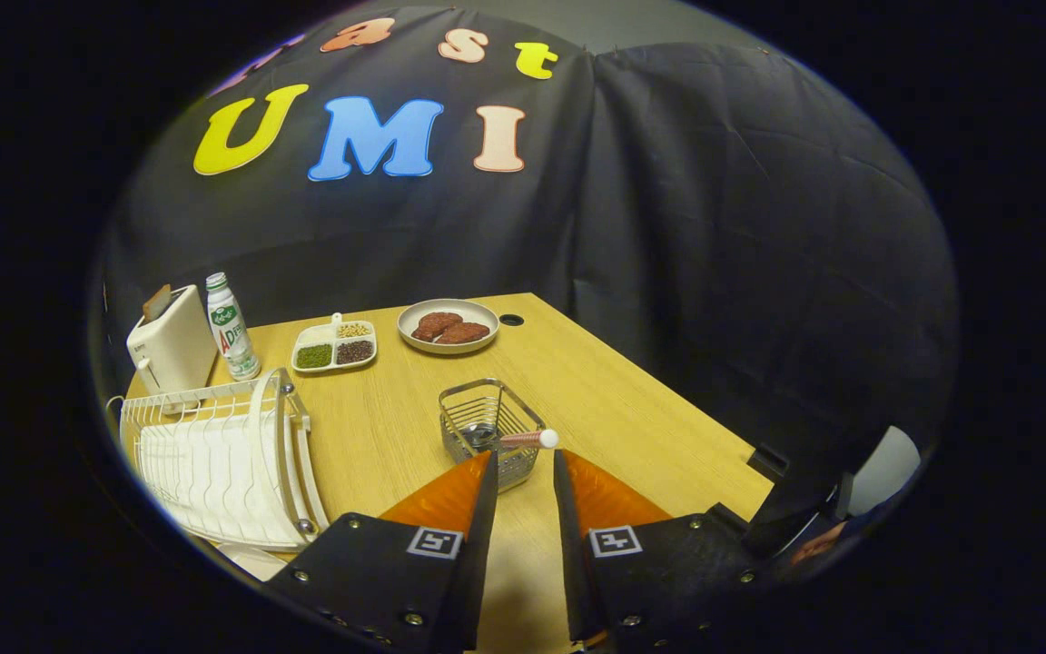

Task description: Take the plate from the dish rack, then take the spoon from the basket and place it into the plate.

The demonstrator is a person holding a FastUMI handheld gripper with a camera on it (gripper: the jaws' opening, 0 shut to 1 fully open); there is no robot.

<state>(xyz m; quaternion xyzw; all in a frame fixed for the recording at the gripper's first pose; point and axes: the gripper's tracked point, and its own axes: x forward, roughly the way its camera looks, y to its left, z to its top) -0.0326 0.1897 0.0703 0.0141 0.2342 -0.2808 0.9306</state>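
Wire basket (489, 429) with spoon (527, 440) just ahead of parted gripper (524, 465).

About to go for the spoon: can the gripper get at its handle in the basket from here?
Probably yes. The gripper is open with nothing between its fingers, and the spoon handle juts over the wire basket rim just ahead of the fingertips, with nothing in the way.

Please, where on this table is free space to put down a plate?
Bare wood lies between the dish rack and the wire basket, and beside the basket toward the table edge. The far corner is crowded. The gripper, jaws open, hovers near the basket.
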